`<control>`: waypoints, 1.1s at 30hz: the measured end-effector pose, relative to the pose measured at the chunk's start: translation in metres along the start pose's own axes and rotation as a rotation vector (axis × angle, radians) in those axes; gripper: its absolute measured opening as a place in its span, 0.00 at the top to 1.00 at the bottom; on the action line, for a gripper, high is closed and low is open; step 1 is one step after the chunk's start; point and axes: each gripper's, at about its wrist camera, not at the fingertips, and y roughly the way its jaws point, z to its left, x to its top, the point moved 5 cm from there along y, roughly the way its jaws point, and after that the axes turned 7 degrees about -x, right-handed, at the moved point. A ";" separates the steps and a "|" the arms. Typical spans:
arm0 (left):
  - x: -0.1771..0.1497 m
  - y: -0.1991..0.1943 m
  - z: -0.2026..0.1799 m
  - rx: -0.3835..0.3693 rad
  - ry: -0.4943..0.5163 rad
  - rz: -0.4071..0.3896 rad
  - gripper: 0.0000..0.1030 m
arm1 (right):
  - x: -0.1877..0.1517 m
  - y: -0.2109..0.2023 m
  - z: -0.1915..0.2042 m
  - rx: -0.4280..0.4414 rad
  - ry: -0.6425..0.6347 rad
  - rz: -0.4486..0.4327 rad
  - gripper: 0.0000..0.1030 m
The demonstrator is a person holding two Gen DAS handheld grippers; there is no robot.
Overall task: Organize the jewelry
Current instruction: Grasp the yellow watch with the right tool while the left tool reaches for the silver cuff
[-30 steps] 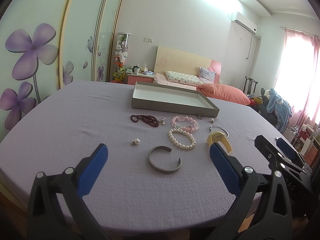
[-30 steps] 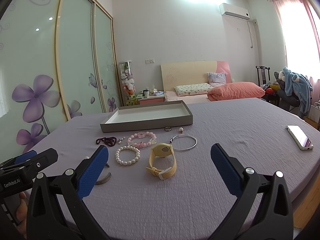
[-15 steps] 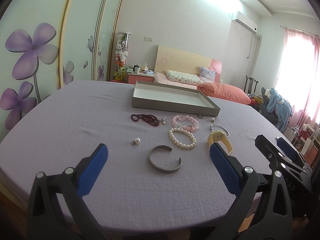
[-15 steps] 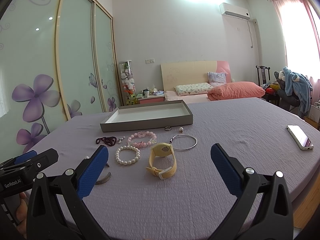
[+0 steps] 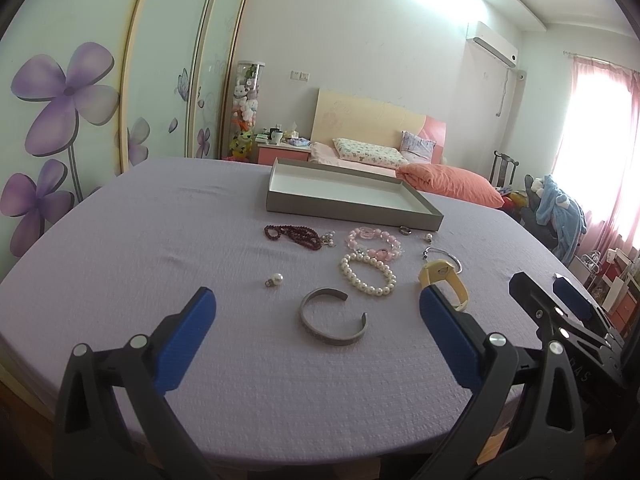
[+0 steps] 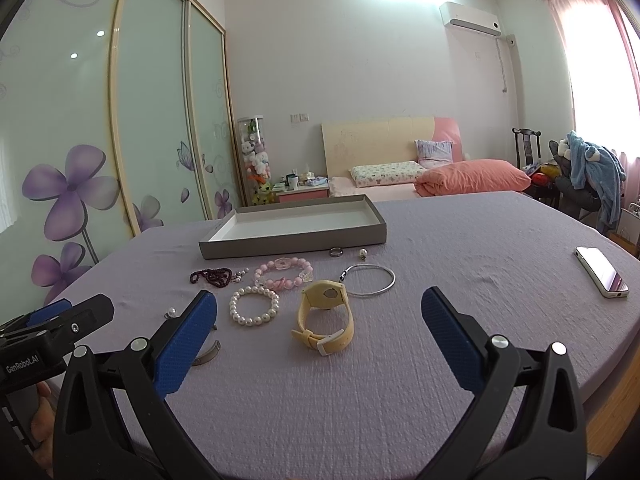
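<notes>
Jewelry lies on a lilac tablecloth in front of an empty grey tray. A metal cuff, a pearl bracelet, a pink bead bracelet, a dark red bead string, a yellow watch, a thin silver bangle, a ring and a pearl pendant are spread out. My left gripper is open, hovering near the cuff. My right gripper is open near the watch.
A phone lies on the table at the right. Behind the table stand a bed, a wardrobe with flower doors and a chair with blue clothing. A hand holds the left gripper.
</notes>
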 end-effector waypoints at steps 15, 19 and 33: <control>-0.020 0.038 0.031 0.062 -0.040 0.139 0.02 | -0.035 0.086 -0.001 -0.035 -0.005 0.372 0.01; -0.023 0.046 0.035 0.044 -0.050 0.164 0.02 | -0.040 0.106 0.002 -0.054 -0.014 0.450 0.08; -0.028 0.076 0.019 0.015 0.049 0.251 0.02 | -0.036 0.120 0.010 -0.014 -0.027 0.466 0.66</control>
